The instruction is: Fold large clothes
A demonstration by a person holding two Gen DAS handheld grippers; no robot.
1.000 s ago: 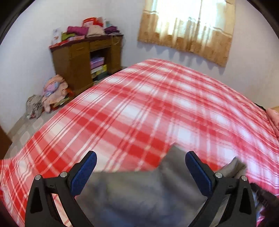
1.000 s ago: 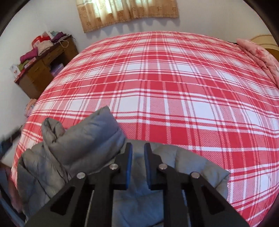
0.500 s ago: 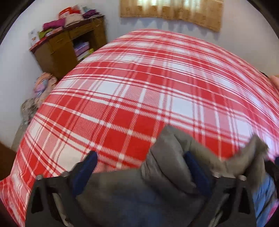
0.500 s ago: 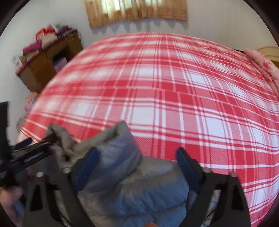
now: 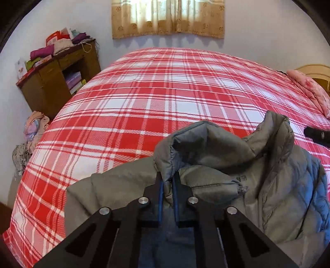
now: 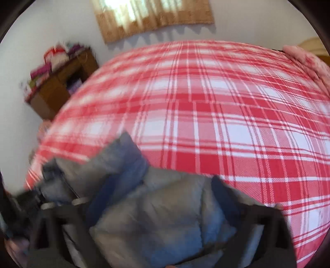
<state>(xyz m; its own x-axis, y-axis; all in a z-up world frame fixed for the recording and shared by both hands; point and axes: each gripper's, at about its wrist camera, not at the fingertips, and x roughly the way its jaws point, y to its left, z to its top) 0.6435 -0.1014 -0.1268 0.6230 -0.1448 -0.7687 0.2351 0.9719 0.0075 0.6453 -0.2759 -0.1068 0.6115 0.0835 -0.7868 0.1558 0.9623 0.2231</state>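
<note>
Jacket (image 5: 237, 165), grey and quilted with a bluish lining, lies bunched at the near edge of the bed (image 5: 165, 99), which is covered in a red and white plaid sheet; its collar stands up in a loose ridge and the body beneath is rumpled, with no clean fold line visible anywhere; the left gripper (image 5: 167, 183) has its blue-padded fingers drawn almost together on a lip of the collar fabric, pinching it firmly; the right gripper (image 6: 156, 198), seen through heavy blur in its own view, has its fingers spread wide to either side of the padded body and grips nothing that can be made out, though whether a pad brushes the cloth cannot be told; judging by this, the task sits at its start, with the garment gathered and one hold secured but not yet spread flat; still to do, it seems, are laying it out on the open sheet beyond, bringing the sleeves in and doubling the body over; a wooden cabinet (image 5: 59, 80) piled with clothes stands well apart by the far wall, below a curtain (image 5: 168, 18).
</note>
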